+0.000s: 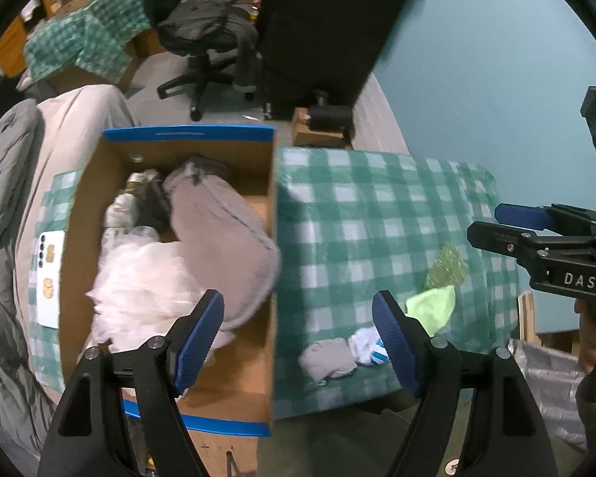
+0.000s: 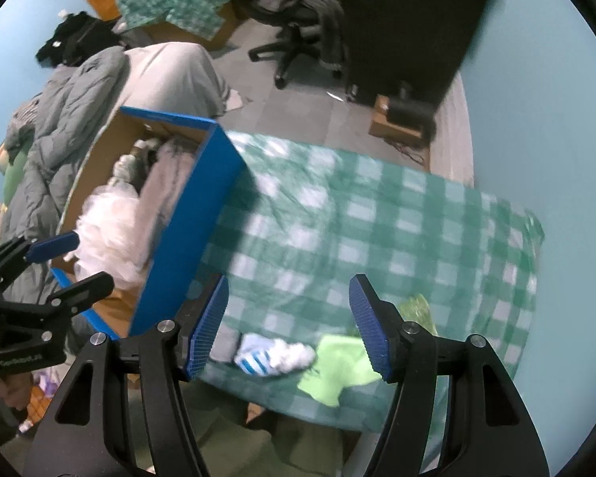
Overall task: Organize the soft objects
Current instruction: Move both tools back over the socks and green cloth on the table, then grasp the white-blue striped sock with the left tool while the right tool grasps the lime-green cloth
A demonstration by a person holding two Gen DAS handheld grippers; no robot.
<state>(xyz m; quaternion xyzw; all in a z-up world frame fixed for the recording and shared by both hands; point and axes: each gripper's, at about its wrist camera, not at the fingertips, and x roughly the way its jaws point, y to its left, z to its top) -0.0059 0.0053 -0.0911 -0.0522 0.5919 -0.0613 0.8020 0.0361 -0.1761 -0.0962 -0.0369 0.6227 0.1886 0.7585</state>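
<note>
Phone [image 1: 51, 278] beside box [image 1: 171, 147], left-wrist only

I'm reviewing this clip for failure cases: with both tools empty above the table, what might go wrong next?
1. The grey sock, white-blue sock and lime cloth lie bunched near the table's front edge; a grab may snag the checked tablecloth or knock one off.
2. The box looks quite full, its grey pillow bulging at the wall, so additions may spill.
</note>
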